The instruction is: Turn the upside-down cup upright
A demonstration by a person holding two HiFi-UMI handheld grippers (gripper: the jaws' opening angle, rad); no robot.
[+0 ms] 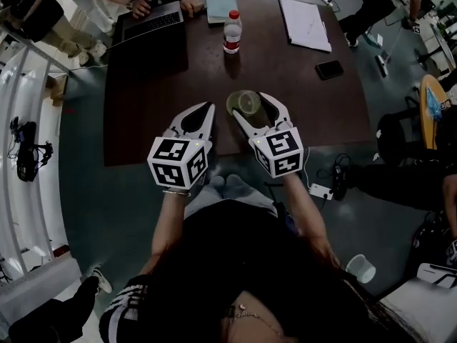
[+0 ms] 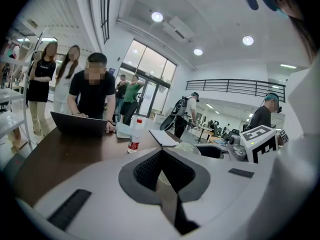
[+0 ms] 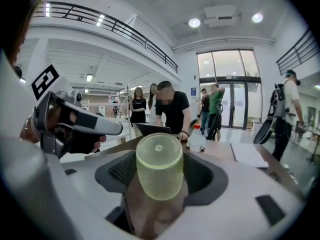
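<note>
The right claw (image 1: 251,109) grips the yellowish cup (image 3: 159,169); better roll it slowly until the rim faces up. Beside the cup, the left claw (image 1: 206,110) is closed, empty.

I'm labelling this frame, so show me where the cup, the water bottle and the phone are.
cup (image 3: 159,171): right gripper view, on its yellow-green side wall.
water bottle (image 1: 232,34): head view, on the middle of its body.
phone (image 1: 329,68): head view, on the middle of its dark face.
</note>
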